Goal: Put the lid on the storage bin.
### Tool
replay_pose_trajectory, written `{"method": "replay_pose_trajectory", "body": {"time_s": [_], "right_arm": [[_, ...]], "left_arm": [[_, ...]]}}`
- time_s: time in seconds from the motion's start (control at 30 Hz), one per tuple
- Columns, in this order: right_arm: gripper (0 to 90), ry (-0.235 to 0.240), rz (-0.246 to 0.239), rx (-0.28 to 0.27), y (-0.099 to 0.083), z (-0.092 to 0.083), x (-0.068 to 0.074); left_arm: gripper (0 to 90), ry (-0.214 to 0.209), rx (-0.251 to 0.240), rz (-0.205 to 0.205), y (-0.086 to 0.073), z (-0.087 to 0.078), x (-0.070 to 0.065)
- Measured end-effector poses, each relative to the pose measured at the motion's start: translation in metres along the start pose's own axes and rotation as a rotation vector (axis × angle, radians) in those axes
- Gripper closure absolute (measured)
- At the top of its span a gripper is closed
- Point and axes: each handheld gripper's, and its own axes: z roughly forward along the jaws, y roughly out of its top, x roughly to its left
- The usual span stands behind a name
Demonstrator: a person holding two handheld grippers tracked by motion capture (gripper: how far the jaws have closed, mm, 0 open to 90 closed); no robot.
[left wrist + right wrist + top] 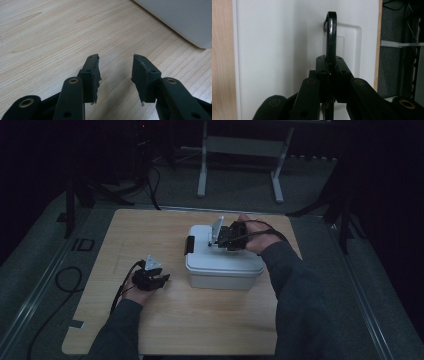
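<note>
A white lidded box (225, 267) stands in the middle of the wooden table (150, 230). My right gripper (217, 241) reaches over its lid from the right. In the right gripper view, my right gripper (331, 63) is shut on the black carrying handle (331, 30), which stands upright from the white lid (274, 50). My left gripper (164, 279) rests low on the table just left of the box. In the left gripper view, my left gripper (115, 72) is open with only bare wood between its pads, and the box wall (182, 17) lies ahead to the right.
A black latch (190, 245) sits on the box's left side. A cable (65, 280) trails off the table's left edge onto the floor. A white metal stand (240, 150) is on the floor beyond the table.
</note>
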Motion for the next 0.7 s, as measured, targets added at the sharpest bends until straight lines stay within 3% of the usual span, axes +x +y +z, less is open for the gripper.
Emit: {"method": "replay_pose_trajectory", "body": {"time_s": [0.7], "right_arm": [[82.4, -0.009, 0.018, 0.007, 0.0006, 0.0062, -0.0005]], "left_arm": [[57.1, -0.001, 0.0, -0.002, 0.0, 0.0002, 0.0]]}}
